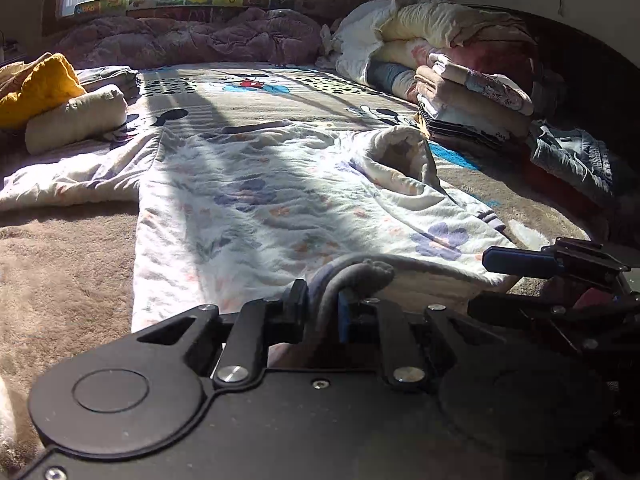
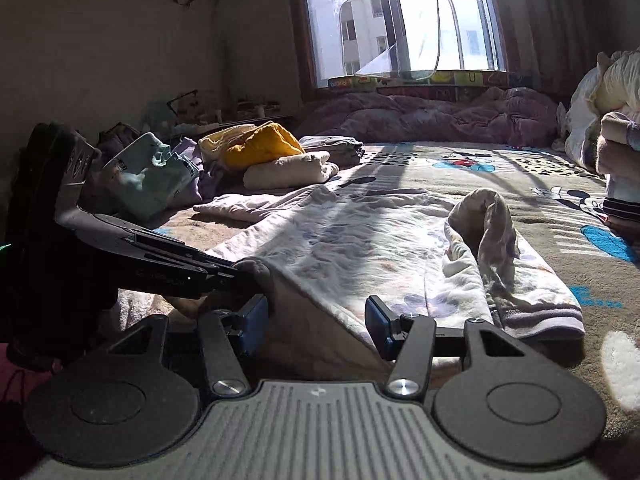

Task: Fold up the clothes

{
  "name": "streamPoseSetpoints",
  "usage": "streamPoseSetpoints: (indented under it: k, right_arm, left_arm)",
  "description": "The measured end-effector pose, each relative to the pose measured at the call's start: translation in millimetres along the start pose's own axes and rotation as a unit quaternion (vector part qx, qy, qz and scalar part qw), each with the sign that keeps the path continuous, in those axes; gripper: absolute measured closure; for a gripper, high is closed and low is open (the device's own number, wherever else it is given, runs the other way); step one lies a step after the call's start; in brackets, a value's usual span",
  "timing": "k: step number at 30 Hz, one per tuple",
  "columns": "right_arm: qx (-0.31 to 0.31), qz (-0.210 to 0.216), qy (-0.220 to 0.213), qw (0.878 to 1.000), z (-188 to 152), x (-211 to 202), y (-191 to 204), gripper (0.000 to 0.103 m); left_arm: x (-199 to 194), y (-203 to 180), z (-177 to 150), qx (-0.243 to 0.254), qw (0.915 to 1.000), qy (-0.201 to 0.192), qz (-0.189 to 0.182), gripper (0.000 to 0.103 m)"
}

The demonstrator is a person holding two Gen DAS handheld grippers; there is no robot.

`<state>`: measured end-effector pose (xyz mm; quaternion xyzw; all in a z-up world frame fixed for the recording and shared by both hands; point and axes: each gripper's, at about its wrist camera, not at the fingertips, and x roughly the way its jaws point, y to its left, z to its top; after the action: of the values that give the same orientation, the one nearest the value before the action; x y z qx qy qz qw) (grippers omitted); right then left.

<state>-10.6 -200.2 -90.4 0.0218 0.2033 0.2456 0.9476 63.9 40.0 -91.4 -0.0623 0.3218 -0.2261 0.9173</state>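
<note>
The floral pyjama top [image 1: 256, 200] is lying flat on the cartoon-print blanket [image 1: 280, 92], hem nearest the cameras, one sleeve spread to the far left, the other sleeve [image 2: 486, 232] bunched upright on the right.

- The left gripper [image 1: 324, 312] is clamping the near hem, jaws narrow, cloth bulging up between them; the grip is sitting at the very edge — any sharp pull risks the hem slipping free.
- The right gripper [image 2: 316, 320] is standing half open; the hem is lying between its blue pads [image 2: 378, 320] but appears unpinched, so a lift now would likely raise one corner only and skew the fold.
- The bunched sleeve is liable to be trapped inside the fold — a lump would result.
- The folded stack [image 1: 472, 100], far right, is standing near enough to be disturbed by a wide swing.
</note>
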Motion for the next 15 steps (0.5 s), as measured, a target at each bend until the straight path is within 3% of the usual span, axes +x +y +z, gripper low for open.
streamPoseSetpoints:
  k: [3,6,8,10,13,15]
  right_arm:
    - [-0.006,-0.021,0.005,1.000,-3,2,0,0.049]
    - [-0.004,-0.031,0.005,0.999,-4,3,-4,0.048]
    - [-0.009,-0.033,0.006,0.999,-4,3,-2,0.048]
    - [-0.039,-0.028,0.008,0.999,-4,4,6,0.048]
    - [-0.117,0.005,0.020,0.993,-7,7,31,0.050]
    - [-0.183,0.013,0.049,0.982,-14,18,52,0.050]
  left_arm:
    - [-1,14,0,-0.087,0.9960,0.000,-0.023,0.089]
    - [-4,13,4,-0.098,0.9949,-0.010,-0.025,0.089]
    - [-9,-4,5,-0.022,0.9995,-0.017,0.013,0.089]
    - [-12,-21,-1,0.055,0.9973,-0.012,0.046,0.089]
    - [-5,-23,-7,0.070,0.9963,-0.005,0.050,0.089]
    - [-3,-22,-9,0.072,0.9960,-0.004,0.053,0.089]
